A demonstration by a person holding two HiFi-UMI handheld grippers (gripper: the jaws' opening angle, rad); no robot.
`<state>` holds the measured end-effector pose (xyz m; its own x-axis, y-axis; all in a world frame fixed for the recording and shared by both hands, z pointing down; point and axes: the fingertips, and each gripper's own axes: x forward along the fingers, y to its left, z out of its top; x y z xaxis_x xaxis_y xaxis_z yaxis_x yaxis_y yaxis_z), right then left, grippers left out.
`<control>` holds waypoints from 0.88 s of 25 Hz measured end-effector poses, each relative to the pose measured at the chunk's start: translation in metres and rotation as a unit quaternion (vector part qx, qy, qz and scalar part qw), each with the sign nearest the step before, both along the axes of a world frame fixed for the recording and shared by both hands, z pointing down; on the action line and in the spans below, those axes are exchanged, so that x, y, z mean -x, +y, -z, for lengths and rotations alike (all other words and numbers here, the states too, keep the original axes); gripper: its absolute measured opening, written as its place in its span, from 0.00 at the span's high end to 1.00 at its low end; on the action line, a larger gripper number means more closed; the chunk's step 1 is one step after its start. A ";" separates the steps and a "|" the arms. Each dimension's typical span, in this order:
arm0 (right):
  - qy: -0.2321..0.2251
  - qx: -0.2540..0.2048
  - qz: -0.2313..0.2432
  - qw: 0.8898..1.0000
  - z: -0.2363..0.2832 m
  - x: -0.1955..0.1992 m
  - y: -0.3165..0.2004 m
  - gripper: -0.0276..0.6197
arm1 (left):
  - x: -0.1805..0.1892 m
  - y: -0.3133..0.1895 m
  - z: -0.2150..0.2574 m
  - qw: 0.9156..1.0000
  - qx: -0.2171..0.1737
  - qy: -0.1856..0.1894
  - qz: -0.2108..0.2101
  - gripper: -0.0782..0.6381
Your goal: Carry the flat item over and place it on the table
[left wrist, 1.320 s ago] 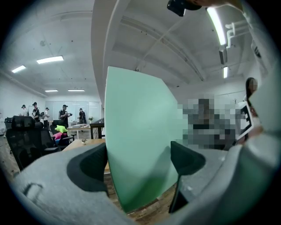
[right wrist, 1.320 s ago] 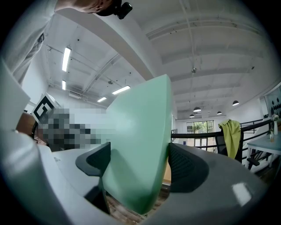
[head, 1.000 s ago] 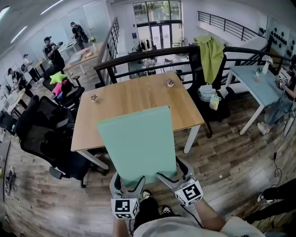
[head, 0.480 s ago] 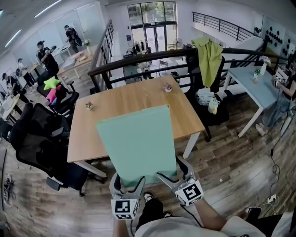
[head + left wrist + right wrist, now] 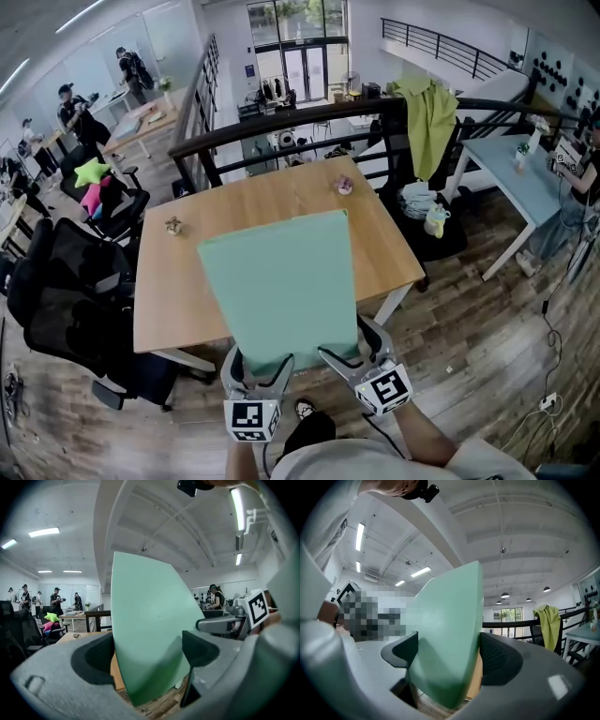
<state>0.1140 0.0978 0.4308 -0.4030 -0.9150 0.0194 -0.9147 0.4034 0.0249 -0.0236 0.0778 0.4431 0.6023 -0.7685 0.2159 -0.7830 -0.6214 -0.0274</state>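
A flat pale green board (image 5: pixel 281 286) is held up in front of me, its far edge over the near half of a wooden table (image 5: pixel 272 202). My left gripper (image 5: pixel 258 373) is shut on the board's near left corner, and my right gripper (image 5: pixel 349 361) is shut on its near right corner. In the left gripper view the green board (image 5: pixel 150 630) stands between the two grey jaws. The right gripper view shows the same green board (image 5: pixel 447 634) pinched between its jaws.
Two small trinkets lie on the table, one at the left (image 5: pixel 173 225) and one at the far edge (image 5: pixel 344 187). Black office chairs (image 5: pixel 66 300) stand left of the table. A dark railing (image 5: pixel 309 127) runs behind it. A light blue table (image 5: pixel 520 173) stands right.
The table has come a little closer and shifted slightly in the head view as I walk forward. Both grippers keep the same hold on the green board.
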 end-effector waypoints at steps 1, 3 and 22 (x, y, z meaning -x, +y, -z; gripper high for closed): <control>0.001 0.000 -0.003 1.000 0.000 0.002 -0.009 0.31 | 0.001 -0.009 0.000 1.000 -0.001 -0.001 -0.003 0.24; 0.002 -0.001 -0.008 1.000 0.000 0.005 -0.026 0.31 | 0.005 -0.028 0.000 1.000 -0.002 0.000 -0.008 0.24; 0.002 0.029 0.009 1.000 -0.016 0.011 -0.134 0.31 | 0.012 -0.131 -0.019 1.000 0.025 0.007 0.005 0.24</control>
